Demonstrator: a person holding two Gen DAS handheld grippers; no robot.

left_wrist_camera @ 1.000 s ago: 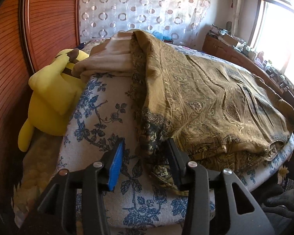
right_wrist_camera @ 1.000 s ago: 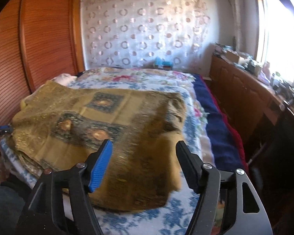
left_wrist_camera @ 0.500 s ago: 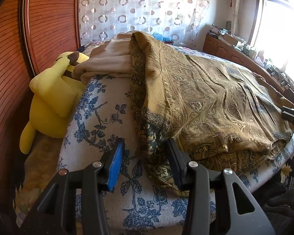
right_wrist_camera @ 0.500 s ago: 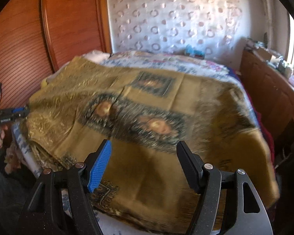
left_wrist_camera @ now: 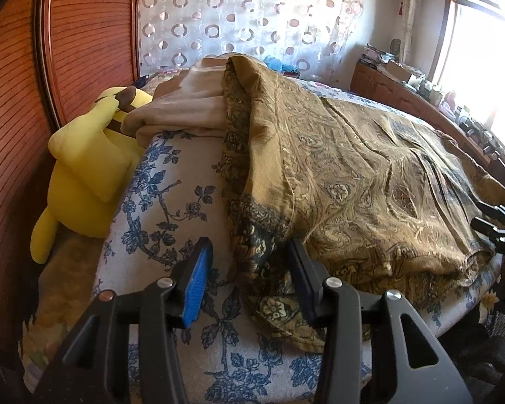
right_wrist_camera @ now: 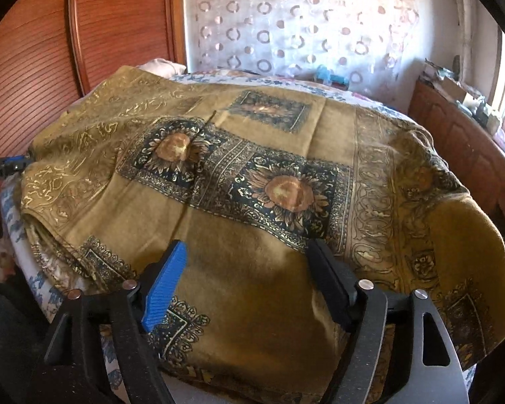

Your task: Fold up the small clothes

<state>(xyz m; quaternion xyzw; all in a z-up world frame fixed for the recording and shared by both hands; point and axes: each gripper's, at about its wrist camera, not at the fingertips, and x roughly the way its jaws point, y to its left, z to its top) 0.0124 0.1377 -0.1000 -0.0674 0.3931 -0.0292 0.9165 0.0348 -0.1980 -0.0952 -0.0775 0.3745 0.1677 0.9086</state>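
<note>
An ochre patterned cloth (left_wrist_camera: 360, 181) with dark floral borders lies spread over the bed, doubled in layers at its near edge. My left gripper (left_wrist_camera: 249, 269) is open and empty, with the cloth's near left corner (left_wrist_camera: 259, 245) lying between its fingers. In the right wrist view the same cloth (right_wrist_camera: 252, 175) fills the frame. My right gripper (right_wrist_camera: 245, 269) is open and empty, low over the cloth's near edge. The right gripper shows at the far right of the left wrist view (left_wrist_camera: 495, 225). The left gripper shows at the left edge of the right wrist view (right_wrist_camera: 3, 168).
The bed has a white cover with blue flowers (left_wrist_camera: 171, 202). A yellow plush toy (left_wrist_camera: 84, 168) and a beige folded cloth (left_wrist_camera: 188, 107) lie by the wooden headboard (left_wrist_camera: 84, 33). A wooden sideboard (right_wrist_camera: 461, 134) stands along the window side.
My right gripper has swung left and closer to the cloth, which now fills its view. The left gripper has stayed nearly still. The right gripper has come into the left wrist view.
</note>
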